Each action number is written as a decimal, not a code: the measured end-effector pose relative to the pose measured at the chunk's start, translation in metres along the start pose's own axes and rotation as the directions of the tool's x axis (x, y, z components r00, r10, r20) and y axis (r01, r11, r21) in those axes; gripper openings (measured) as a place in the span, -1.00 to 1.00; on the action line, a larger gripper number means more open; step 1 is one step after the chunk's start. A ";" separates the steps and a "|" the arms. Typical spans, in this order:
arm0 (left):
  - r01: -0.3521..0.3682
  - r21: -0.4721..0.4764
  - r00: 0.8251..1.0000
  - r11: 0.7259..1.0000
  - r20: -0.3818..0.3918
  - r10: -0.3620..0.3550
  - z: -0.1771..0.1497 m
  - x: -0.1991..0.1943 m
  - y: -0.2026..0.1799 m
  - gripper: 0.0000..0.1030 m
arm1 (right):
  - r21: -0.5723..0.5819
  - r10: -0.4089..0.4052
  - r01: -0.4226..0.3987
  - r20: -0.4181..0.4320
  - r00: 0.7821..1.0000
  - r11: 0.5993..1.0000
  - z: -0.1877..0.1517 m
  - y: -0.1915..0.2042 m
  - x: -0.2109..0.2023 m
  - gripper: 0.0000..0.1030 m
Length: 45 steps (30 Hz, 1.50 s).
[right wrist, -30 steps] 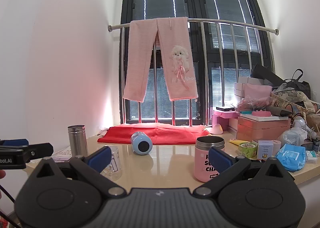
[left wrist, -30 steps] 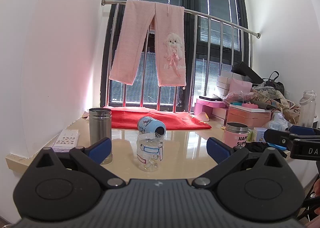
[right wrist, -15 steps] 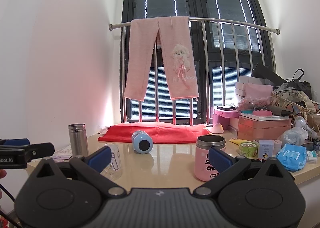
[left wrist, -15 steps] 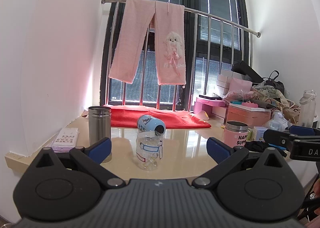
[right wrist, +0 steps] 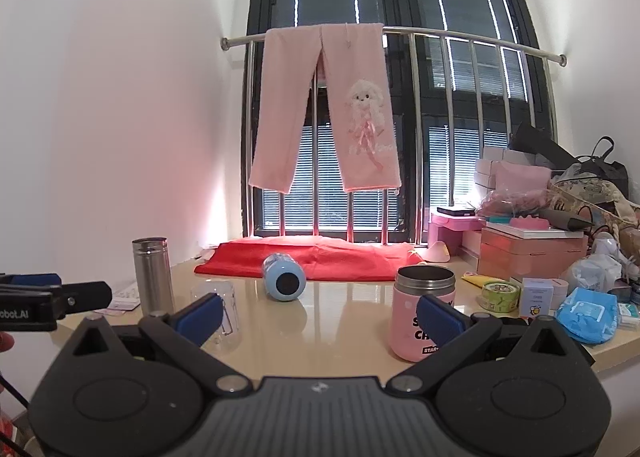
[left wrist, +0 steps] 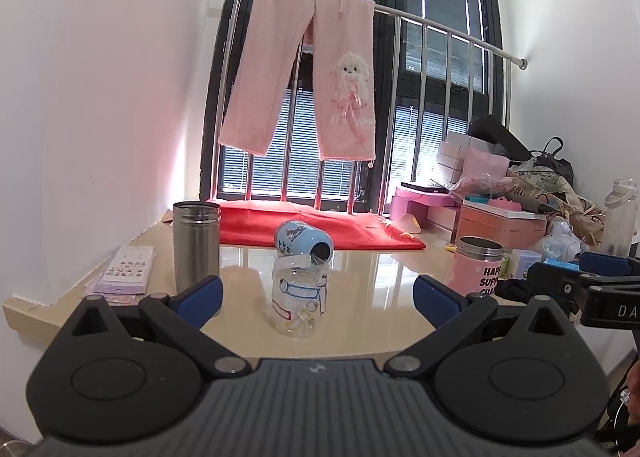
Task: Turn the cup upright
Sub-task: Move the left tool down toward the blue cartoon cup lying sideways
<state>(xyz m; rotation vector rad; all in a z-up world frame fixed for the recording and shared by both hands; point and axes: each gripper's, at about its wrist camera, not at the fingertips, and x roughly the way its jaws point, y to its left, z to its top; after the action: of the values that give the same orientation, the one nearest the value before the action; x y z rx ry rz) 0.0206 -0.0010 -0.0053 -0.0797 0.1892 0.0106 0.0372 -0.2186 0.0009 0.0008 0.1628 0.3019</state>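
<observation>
**Left wrist view: blue cup on its side, nothing gripped yet**

Left wrist view shows the small light-blue cartoon-printed cup [left wrist: 303, 241] lying on its side on the glossy beige table [left wrist: 372, 293], near the front edge of the red cloth [left wrist: 320, 227], its dark mouth turned toward the camera's right. A clear plastic cup with cartoon stickers [left wrist: 299, 299] stands upright in front of it, partly covering its lower edge; whether the two touch I cannot tell. A tall brushed-steel tumbler [left wrist: 196, 247] stands to the left, a pink steel-rimmed jar [left wrist: 478, 271] to the right.

The left gripper [left wrist: 316, 297] has its jaws spread wide and holds nothing; the clear cup sits between them in the picture, farther on. The right gripper [right wrist: 320, 315] is likewise wide and empty, well short of the blue cup.

Judging by this, the flip has not begun: approach, grasp and turning upright all remain.
</observation>
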 end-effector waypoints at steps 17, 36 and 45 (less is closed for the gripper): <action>0.027 0.029 0.997 0.999 -0.071 -0.025 0.039 0.092 0.008 1.00 | -0.039 0.053 -0.057 -0.115 0.992 0.998 0.021 -0.005 0.096 1.00; 0.014 0.143 0.964 0.990 -0.264 0.024 0.114 0.241 -0.026 1.00 | -0.130 0.109 -0.145 -0.254 0.961 0.981 0.075 -0.049 0.220 1.00; -0.064 0.068 0.867 0.996 -0.490 0.090 0.151 0.354 -0.037 1.00 | -0.028 0.190 -0.220 -0.406 0.894 0.975 0.104 -0.087 0.313 1.00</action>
<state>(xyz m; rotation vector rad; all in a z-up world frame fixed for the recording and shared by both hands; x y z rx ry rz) 0.3970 -0.0245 0.0790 -0.0233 0.7072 0.0660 0.3738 -0.2067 0.0512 -0.1189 0.5639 0.5189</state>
